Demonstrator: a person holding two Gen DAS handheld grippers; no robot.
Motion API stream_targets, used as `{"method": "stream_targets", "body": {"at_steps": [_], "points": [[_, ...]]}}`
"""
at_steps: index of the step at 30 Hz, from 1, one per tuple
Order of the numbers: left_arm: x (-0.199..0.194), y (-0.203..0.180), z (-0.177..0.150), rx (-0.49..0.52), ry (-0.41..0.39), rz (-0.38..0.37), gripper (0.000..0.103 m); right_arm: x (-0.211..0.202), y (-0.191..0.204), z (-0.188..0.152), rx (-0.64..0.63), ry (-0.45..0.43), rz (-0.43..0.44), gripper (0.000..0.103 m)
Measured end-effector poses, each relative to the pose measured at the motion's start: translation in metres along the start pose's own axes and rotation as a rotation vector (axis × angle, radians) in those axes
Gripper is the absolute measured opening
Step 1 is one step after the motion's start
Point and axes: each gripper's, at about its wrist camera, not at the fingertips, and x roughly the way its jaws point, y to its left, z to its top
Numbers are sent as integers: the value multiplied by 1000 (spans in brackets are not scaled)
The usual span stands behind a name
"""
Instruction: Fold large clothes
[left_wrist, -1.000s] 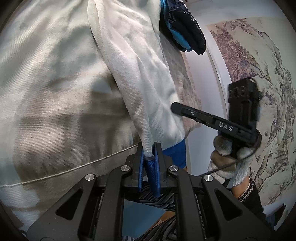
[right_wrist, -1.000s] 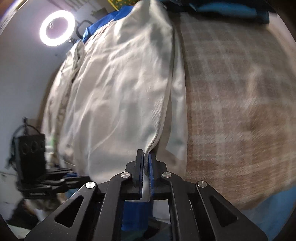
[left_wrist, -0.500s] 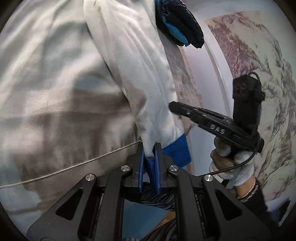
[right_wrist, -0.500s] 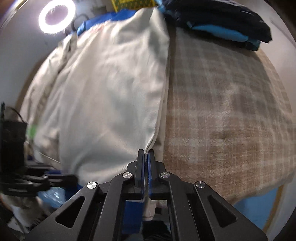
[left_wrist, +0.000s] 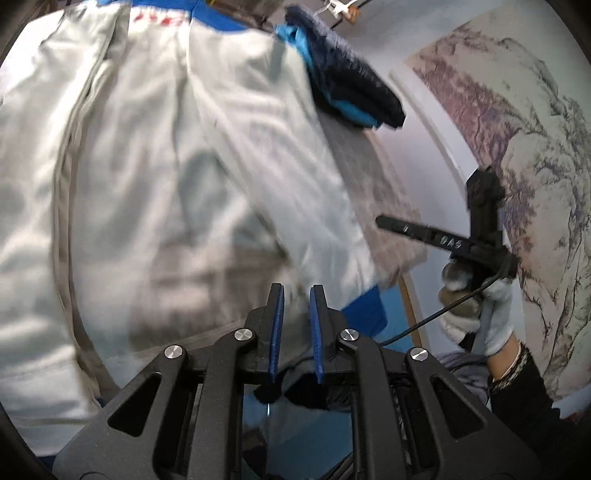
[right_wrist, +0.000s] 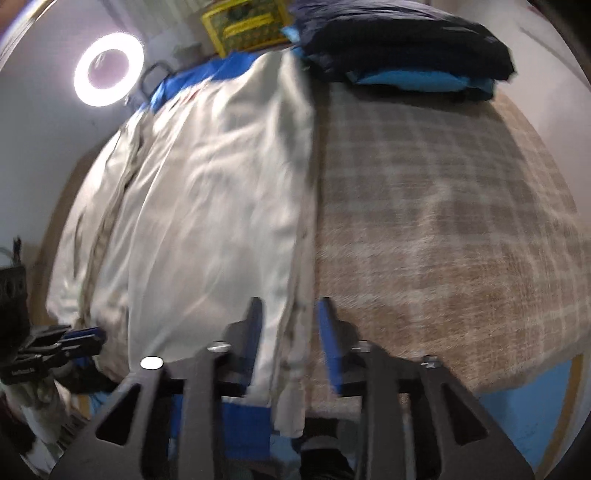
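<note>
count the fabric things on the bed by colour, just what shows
Pale grey-white: 1, the large garment with blue trim, spread flat
Dark navy and bright blue: 1 folded pile at the far end; how many pieces it holds cannot be told
Tan plaid: 1, the blanket covering the bed
Total: 3

Garment spread over a blanket-covered bed

The garment (right_wrist: 207, 221) covers the bed's left half; the blanket (right_wrist: 424, 229) lies bare to its right, with folded clothes (right_wrist: 399, 51) stacked at the far right corner and a ring light (right_wrist: 109, 70) beyond the far left corner.
</note>
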Motion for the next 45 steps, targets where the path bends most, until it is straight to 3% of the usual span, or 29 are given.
{"method": "stream_targets", "body": {"at_steps": [5, 8, 13, 19, 24, 30, 32, 34, 39, 42, 45], "points": [[19, -20, 9, 58, -16, -11, 11, 1, -14, 3, 80, -9, 33, 33], [42, -27, 2, 117, 28, 10, 11, -5, -13, 4, 83, -26, 36, 33], [73, -15, -16, 154, 90, 101, 11, -9, -18, 1, 89, -40, 38, 33], [71, -18, -19, 186, 70, 114, 11, -10, -26, 1, 111, -47, 36, 33], [60, -28, -21, 148, 23, 109, 11, -17, -31, 1, 128, -70, 54, 33], [53, -68, -28, 243, -13, 93, 12, -52, -46, -2, 146, -169, 164, 33], [58, -84, -30, 285, -20, 97, 20, -68, -54, -4, 153, -219, 196, 37], [68, -97, -31, 310, -11, 104, 37, -83, -64, -7, 176, -268, 223, 40], [97, -118, -33, 360, 27, 152, 39, -108, -92, -13, 254, -355, 319, 40], [117, -129, -35, 399, 60, 204, 49, -120, -101, -17, 269, -397, 376, 41], [132, -141, -38, 452, 67, 252, 61, -125, -105, -18, 275, -424, 393, 50]]}}
